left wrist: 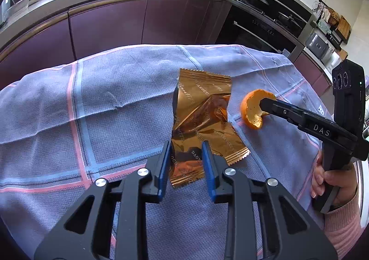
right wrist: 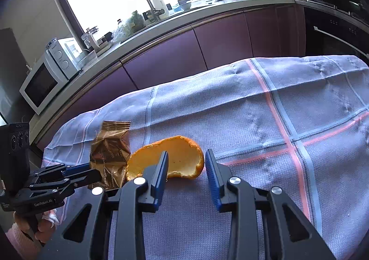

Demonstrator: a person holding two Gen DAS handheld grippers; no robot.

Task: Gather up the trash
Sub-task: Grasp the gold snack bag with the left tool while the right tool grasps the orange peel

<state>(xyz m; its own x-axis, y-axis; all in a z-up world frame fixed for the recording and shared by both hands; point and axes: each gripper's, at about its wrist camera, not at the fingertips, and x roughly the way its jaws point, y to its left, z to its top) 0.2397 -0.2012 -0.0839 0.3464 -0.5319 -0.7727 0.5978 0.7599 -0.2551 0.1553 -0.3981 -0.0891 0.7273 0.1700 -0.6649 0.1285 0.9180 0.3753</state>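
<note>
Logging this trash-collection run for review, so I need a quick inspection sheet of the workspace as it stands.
Surface: checked tablecloth, lavender with pink and blue stripes, creased.
Job's things: gold foil wrapper, crumpled and torn open; orange peel to its right, apart from it.
Clutter: nothing seen on the cloth.
Grippers: left gripper open, fingers astride the wrapper's near end; right gripper open, one finger in front of the peel, nothing gripped.
Cables: nothing seen.
Surroundings: purple cabinets, crowded countertop with a microwave, built-in oven.
</note>
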